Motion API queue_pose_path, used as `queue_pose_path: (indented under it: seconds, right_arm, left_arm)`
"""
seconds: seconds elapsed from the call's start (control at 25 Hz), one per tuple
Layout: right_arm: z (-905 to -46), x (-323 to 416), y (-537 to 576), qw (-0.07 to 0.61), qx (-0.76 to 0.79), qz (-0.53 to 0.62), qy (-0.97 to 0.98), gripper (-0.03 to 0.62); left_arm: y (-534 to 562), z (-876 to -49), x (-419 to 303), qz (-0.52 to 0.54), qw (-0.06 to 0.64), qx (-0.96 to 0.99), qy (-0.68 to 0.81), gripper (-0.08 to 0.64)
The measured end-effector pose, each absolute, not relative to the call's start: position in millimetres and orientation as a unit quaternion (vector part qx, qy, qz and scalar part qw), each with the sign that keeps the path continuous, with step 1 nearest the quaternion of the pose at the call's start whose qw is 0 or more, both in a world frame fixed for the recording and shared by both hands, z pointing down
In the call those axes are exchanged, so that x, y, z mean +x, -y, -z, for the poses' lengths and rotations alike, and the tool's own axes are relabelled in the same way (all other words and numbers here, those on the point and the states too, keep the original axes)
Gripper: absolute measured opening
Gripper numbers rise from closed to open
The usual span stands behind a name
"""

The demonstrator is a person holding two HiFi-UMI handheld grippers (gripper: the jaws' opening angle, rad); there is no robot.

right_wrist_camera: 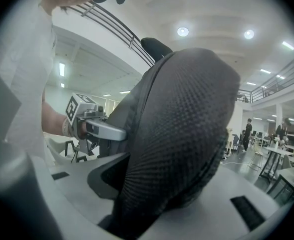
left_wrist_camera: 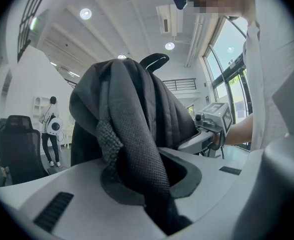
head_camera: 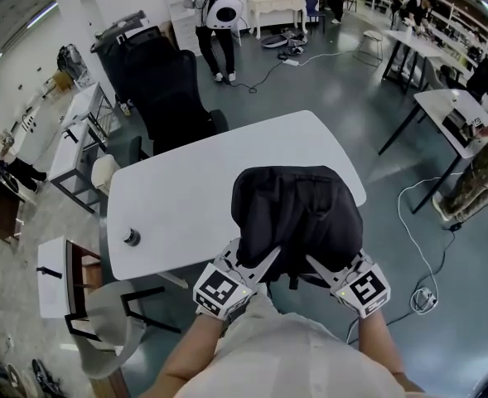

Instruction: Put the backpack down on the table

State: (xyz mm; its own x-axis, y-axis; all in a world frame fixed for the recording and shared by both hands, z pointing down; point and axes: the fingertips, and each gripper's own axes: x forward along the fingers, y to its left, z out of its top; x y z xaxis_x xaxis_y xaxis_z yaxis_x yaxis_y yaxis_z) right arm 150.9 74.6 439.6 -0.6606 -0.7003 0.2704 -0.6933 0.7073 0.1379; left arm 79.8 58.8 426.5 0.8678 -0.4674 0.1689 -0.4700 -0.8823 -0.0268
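Observation:
A black backpack (head_camera: 297, 210) hangs in front of me, over the near right edge of the white table (head_camera: 186, 189); whether it touches the top I cannot tell. My left gripper (head_camera: 263, 261) is shut on a thin black strap (left_wrist_camera: 137, 159) at the pack's near left side. At the near right side, my right gripper (head_camera: 316, 265) is shut on a thick padded mesh shoulder strap (right_wrist_camera: 186, 134). Each gripper view is filled by the pack and shows the other gripper beyond it: the right one (left_wrist_camera: 212, 129) and the left one (right_wrist_camera: 94, 125).
A small black round object (head_camera: 131, 238) lies near the table's left edge. A black office chair (head_camera: 165, 81) stands behind the table. A chair (head_camera: 111, 309) and a low white table (head_camera: 57, 276) are at my left. Cables (head_camera: 422, 298) run over the floor at the right.

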Motion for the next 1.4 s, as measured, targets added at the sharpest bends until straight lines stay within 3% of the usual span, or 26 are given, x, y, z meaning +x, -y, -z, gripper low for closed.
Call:
queue_pose_path:
  seconds: [0.52,1.4]
  right_arm:
    - [-448.7,154.3,-20.0,0.155,0.380,0.009,0.912,0.181]
    - [-430.3,116.4,167.2,0.151,0.369,0.017,0.917,0.181]
  left_arm:
    - [-4.5,-431.7,81.9,-0.081,0.013,0.965,0.248,0.081]
    - [181.3,-419.1,46.8,-0.073,0.013,0.964,0.254,0.081]
